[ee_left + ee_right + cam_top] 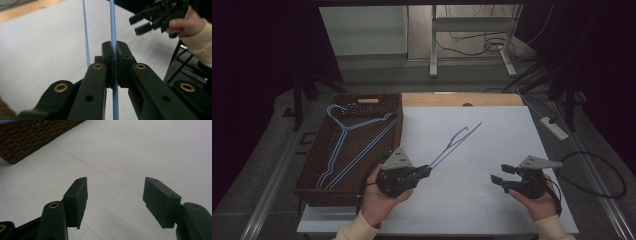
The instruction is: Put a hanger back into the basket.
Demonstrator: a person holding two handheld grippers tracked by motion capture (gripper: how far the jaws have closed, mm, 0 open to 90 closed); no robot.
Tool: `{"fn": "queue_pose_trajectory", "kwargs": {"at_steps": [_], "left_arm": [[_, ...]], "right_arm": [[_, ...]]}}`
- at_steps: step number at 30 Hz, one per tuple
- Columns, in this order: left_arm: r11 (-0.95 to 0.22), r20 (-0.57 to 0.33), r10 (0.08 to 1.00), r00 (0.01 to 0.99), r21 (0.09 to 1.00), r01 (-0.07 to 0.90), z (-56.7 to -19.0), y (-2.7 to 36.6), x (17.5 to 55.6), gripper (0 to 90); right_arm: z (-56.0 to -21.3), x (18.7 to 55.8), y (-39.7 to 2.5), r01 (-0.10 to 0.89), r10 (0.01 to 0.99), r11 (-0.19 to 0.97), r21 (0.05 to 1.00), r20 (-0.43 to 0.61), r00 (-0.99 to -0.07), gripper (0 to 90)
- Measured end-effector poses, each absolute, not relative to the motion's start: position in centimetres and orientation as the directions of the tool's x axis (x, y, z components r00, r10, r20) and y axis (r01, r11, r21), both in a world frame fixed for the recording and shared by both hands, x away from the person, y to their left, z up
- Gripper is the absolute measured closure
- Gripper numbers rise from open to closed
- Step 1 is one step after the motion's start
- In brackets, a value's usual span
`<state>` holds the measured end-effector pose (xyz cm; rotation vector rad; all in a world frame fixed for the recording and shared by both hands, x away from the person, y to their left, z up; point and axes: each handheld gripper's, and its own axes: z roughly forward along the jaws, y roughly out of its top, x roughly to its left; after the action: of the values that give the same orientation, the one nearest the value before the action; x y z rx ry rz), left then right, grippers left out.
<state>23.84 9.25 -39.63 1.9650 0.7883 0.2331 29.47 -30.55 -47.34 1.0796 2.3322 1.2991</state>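
Hangers number three: one blue hanger (455, 142) lies out on the white table (492, 135), pinched at its lower end by the clenched left gripper (428, 170); two more hangers (349, 145) rest in the wicker basket (314, 190) at nine o'clock. Right gripper (500, 173), at four o'clock, gapes with nothing between its jaws. No writing is legible.

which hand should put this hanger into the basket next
Left. The left claw is already shut on the hanger and sits beside the basket. The right claw is open, empty and farther away.
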Motion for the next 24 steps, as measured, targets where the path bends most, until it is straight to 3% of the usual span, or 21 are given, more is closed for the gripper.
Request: {"fn": "queue_pose_trajectory", "kwargs": {"at_steps": [10, 24], "left_arm": [[-0.233, -0.147, 0.674, 0.723, 0.887, 0.398, -35.5, 15.6, 23.7, 87.4], [-0.202, -0.135, 0.761, 0.634, 0.88, 0.43, -36.0, 23.1, 26.1, 87.4]], "right_arm": [[-47.5, 29.5, -30.6, 0.484, 0.718, 0.323, 0.813, 0.122, -0.685, 35.5], [-47.6, 29.6, -30.4, 0.492, 0.721, 0.336, 0.803, 0.117, -0.683, 35.5]]}}
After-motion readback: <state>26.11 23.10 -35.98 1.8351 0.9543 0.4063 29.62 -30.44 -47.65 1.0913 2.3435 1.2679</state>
